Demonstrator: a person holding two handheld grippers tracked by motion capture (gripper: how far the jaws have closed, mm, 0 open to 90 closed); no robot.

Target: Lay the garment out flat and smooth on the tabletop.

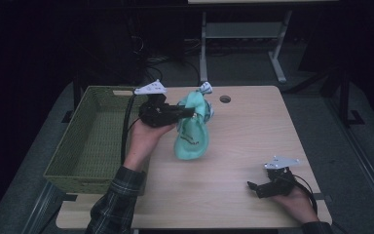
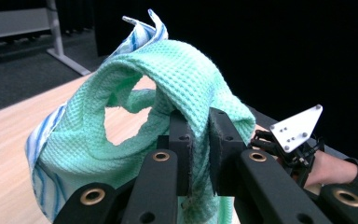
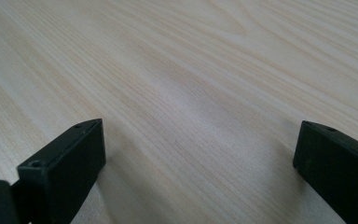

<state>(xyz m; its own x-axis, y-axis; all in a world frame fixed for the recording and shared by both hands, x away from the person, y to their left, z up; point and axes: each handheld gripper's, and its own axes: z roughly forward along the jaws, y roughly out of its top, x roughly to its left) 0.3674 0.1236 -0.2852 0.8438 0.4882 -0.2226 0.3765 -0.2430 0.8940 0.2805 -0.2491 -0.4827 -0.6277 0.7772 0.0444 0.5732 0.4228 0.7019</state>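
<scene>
One wooden table (image 1: 243, 146) carries the work, with a green woven basket (image 1: 85, 141) standing at its left edge, touching it. Next in size, a mint-green waffle cloth (image 1: 192, 129) hangs in the air above the table's middle, just right of the basket; a blue-and-white striped cloth (image 2: 142, 30) is bunched in with it, showing at the top and along one side. The left gripper (image 1: 187, 113), held level by the person's left hand (image 1: 146, 134), has its jaws clamped together on a fold of the mint cloth, seen closely in the left gripper view. The right gripper (image 1: 253, 186) rests low near the table's front right corner, well apart from the cloth, its jaws standing wide apart over bare wood with nothing between them.
</scene>
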